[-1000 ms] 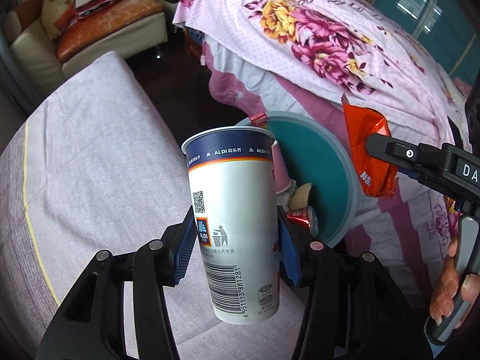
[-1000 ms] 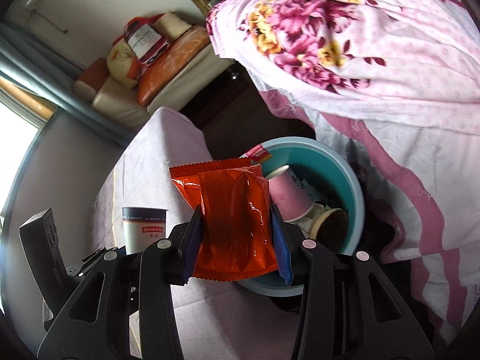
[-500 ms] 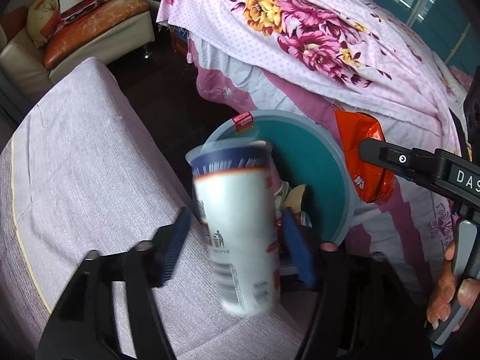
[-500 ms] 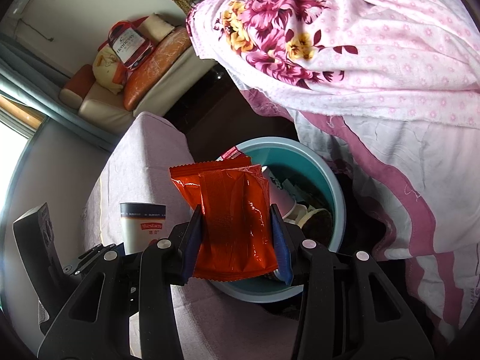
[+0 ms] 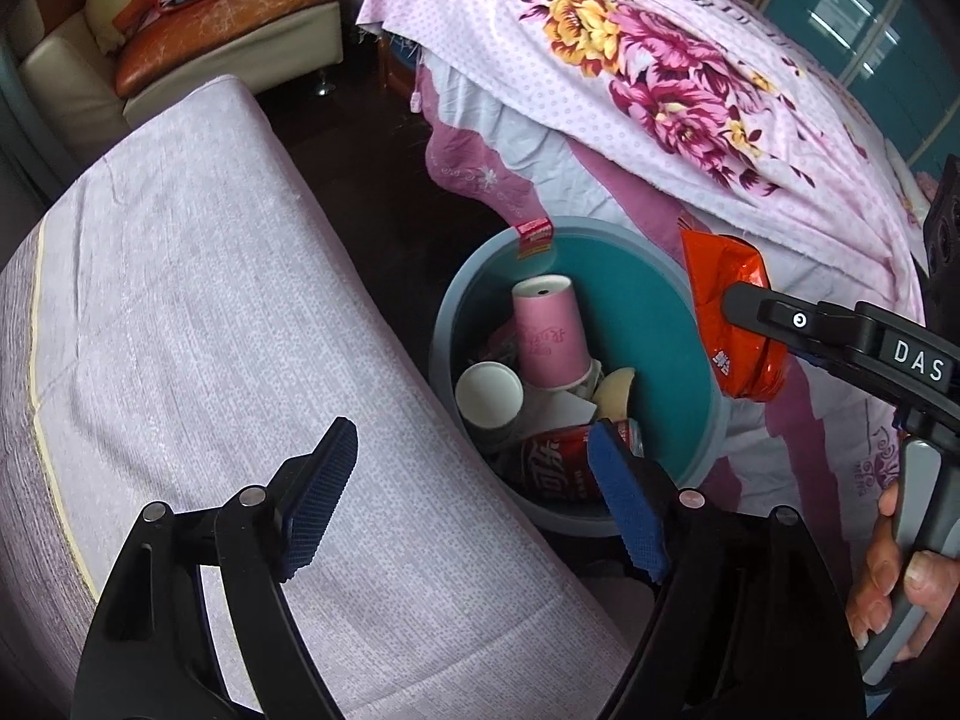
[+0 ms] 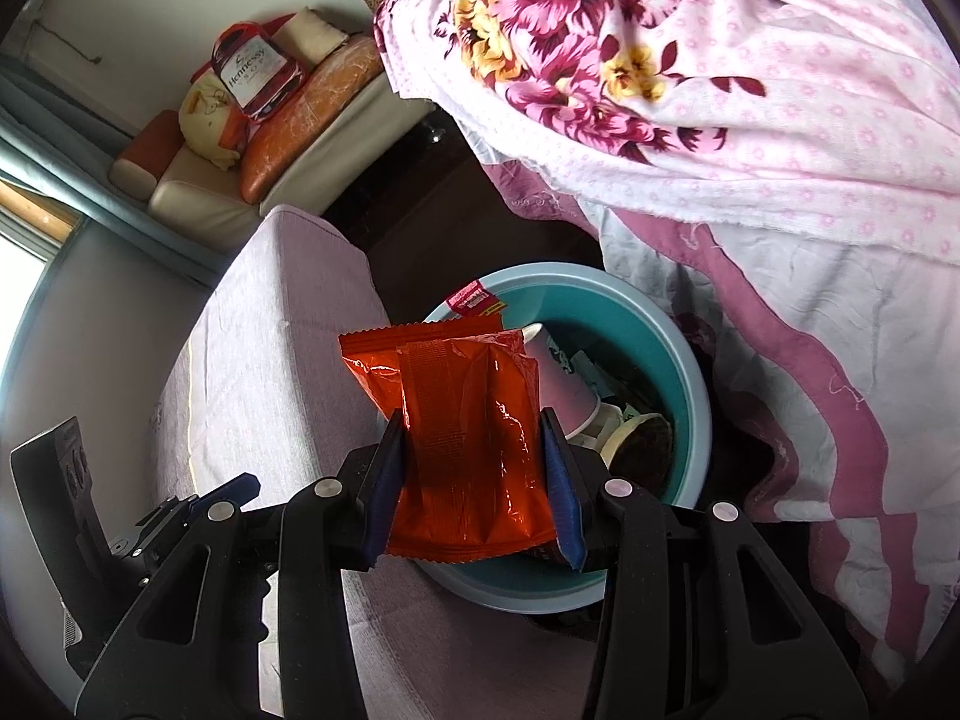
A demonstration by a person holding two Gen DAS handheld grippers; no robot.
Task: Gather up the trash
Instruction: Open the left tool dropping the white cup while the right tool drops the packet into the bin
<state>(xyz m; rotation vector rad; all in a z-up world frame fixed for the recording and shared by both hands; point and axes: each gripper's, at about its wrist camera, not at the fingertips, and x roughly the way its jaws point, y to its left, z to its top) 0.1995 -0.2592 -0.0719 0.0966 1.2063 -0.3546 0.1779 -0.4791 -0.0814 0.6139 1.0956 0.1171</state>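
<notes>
- The left gripper [image 5: 468, 498] stands at the bottom of the left wrist view with its jaws wide and nothing between them. They have just been opening, and the tall white cup they carried a second ago is gone from them.
- That cup now appears to lie in the teal bin [image 5: 654, 324] with its open mouth facing up, the white-mouthed cup [image 5: 489, 393] at the bin's lower left side; I judge this from its look, since its printed wall is mostly hidden.
- Also in the bin: a pink paper cup [image 5: 549, 333] lying bottom up, a red drink can [image 5: 555, 468] at the near wall, some paper scraps, and a small red wrapper [image 5: 534, 235] hanging on the far rim.
- The right gripper [image 6: 474, 480] is clamped on an orange snack packet [image 6: 468, 420], its blue pads pressing the packet's two sides. In the right wrist view the packet hangs in the centre of the frame, over the near left rim of the bin.
- In the left wrist view the same packet sits at the right of the frame, just beside the bin's right rim.
- Done, as far as can be judged: several items binned, the white cup among them.
- Left: drop the orange packet in. The lilac cushion [image 5: 210, 312] at left shows no more litter, though only part of the room is in view.
</notes>
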